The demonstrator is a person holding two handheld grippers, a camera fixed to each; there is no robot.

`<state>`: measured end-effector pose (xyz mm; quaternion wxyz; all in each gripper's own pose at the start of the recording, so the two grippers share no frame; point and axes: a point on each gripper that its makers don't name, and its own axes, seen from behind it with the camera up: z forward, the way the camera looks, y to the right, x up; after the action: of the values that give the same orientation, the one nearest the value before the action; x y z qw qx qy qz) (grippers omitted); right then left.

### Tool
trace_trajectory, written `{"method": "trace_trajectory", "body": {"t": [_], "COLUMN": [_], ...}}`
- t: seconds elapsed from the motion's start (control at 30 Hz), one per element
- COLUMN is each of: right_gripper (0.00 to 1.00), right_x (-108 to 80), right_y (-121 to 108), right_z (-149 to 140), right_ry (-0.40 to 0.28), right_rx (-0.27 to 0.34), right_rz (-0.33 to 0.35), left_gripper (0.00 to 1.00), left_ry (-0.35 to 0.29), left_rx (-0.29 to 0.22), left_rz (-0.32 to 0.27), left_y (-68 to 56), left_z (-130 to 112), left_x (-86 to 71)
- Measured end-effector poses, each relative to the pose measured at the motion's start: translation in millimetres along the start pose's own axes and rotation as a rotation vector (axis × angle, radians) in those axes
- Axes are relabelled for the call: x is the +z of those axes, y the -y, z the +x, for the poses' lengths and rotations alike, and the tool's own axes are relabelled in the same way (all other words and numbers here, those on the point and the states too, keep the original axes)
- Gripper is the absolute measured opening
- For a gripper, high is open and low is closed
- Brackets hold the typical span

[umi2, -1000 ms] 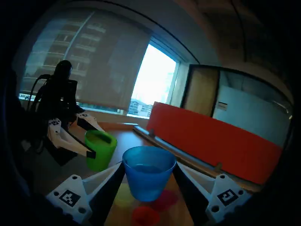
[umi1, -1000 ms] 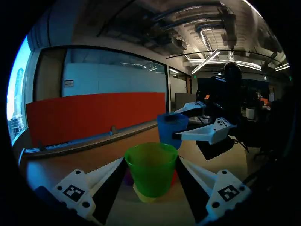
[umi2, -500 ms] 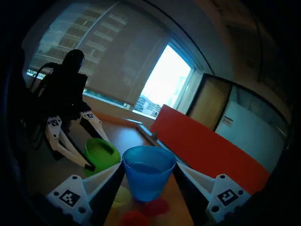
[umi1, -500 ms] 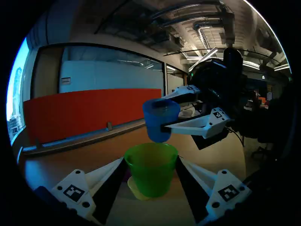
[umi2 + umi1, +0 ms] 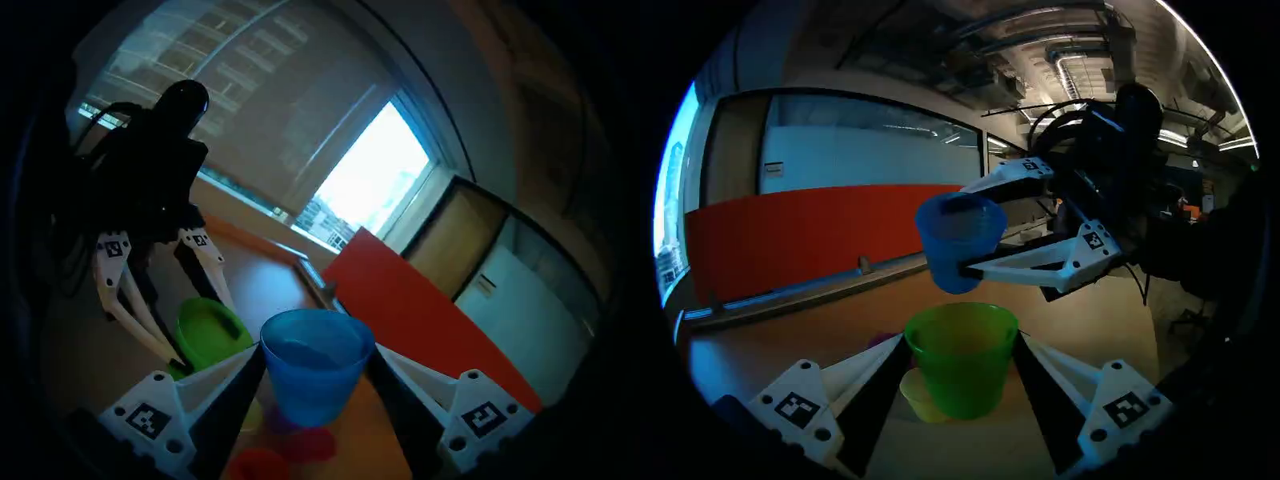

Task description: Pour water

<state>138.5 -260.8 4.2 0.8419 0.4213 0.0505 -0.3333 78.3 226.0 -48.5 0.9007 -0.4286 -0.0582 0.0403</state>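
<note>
My left gripper (image 5: 962, 364) is shut on a green cup (image 5: 962, 364), held upright just above the wooden table (image 5: 800, 336). Above and behind it hangs a blue cup (image 5: 958, 240) tilted toward the green one, with my right gripper (image 5: 968, 240) shut on it. In the right gripper view the blue cup (image 5: 317, 364) sits between the fingers with water inside, its surface slanted. Below left of it lies the green cup (image 5: 206, 332), open mouth up, in the left gripper (image 5: 180, 352).
Flat coloured coasters lie on the table under the cups: yellow (image 5: 922, 396), purple (image 5: 880, 342), red (image 5: 308, 442). An orange partition (image 5: 800, 232) and a rail run along the far table edge. A bright window (image 5: 360, 184) is behind.
The blue cup has risen and moved left over the green cup, tilting more toward it. The green cup has stayed in place.
</note>
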Motion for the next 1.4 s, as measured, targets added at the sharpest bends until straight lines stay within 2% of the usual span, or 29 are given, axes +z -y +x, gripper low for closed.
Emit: {"method": "trace_trajectory", "body": {"t": [0.4, 1.4], "right_gripper": [0.90, 0.90], "right_x": [2.7, 10.2], "right_y": [2.9, -3.9], "right_z": [3.4, 14.4], "right_ry": [0.019, 0.064], "right_rx": [-0.127, -0.370], "right_rz": [0.022, 0.042], "left_gripper": [0.87, 0.87], "left_ry": [-0.009, -0.019], "left_rx": [-0.004, 0.008], "left_rz": [-0.009, -0.027], "left_y": [-4.6, -9.9], "left_z": [1.1, 7.7], "left_x": [2.9, 5.4]}}
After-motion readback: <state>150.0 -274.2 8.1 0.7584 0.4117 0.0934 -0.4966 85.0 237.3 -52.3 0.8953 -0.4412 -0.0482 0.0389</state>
